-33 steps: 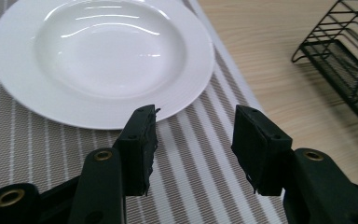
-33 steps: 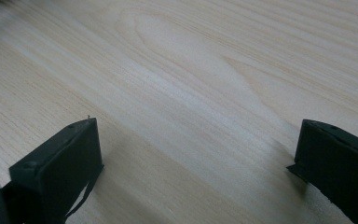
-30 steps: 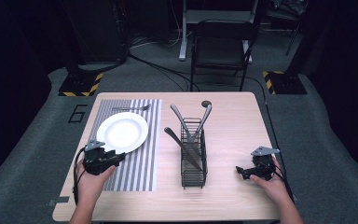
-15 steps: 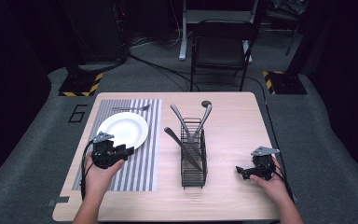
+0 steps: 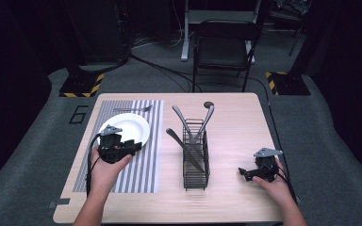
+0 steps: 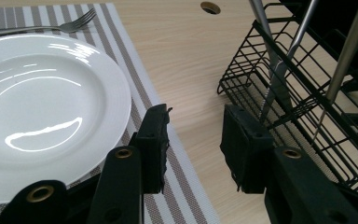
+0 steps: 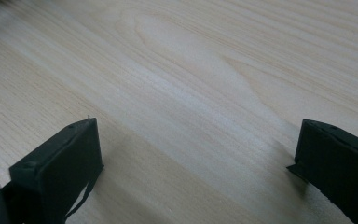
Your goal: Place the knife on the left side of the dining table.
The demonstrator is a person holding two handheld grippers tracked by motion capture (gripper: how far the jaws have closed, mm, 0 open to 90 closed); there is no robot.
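Observation:
A white plate (image 5: 126,128) lies on a striped placemat (image 5: 143,169), with a fork (image 5: 133,109) just beyond it. A black wire rack (image 5: 195,160) stands mid-table and holds a knife (image 5: 185,149) and two other long utensils. My left gripper (image 5: 135,146) hovers over the plate's near right edge, pointing toward the rack. In the left gripper view its jaws (image 6: 195,140) have just been closing, still apart with nothing between them; the plate (image 6: 42,107) lies to the left, the rack (image 6: 307,107) to the right. My right gripper (image 5: 243,173) rests open on bare wood (image 7: 196,158).
The wooden table (image 5: 235,117) has a small round hole (image 5: 208,104) near its far edge. A dark chair (image 5: 224,47) stands beyond the table, and cables run over the grey floor. Bare wood lies between the rack and the right gripper.
My left gripper has lifted and moved from the mat's left edge to the right, over the plate's near rim. The right gripper has stayed put.

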